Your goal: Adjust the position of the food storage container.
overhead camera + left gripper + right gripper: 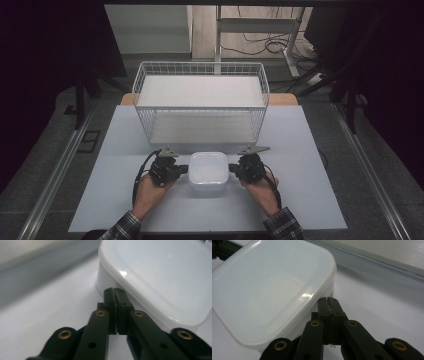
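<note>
The box [208, 172] was milky, translucent plastic, its lid [267, 287] smooth and glossy with small highlights. The worktop [300, 200] looked matt, smooth and pale. The basket [145, 82] was thin white-coated wire. Each hand-held gripper [114, 293] had matt black plastic jaws with brass-coloured rivets. The sleeves [285, 225] were checked cloth.

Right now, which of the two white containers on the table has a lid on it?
The small plastic box between the two grippers; its lid is on. The wire basket behind it is open-topped.
</note>
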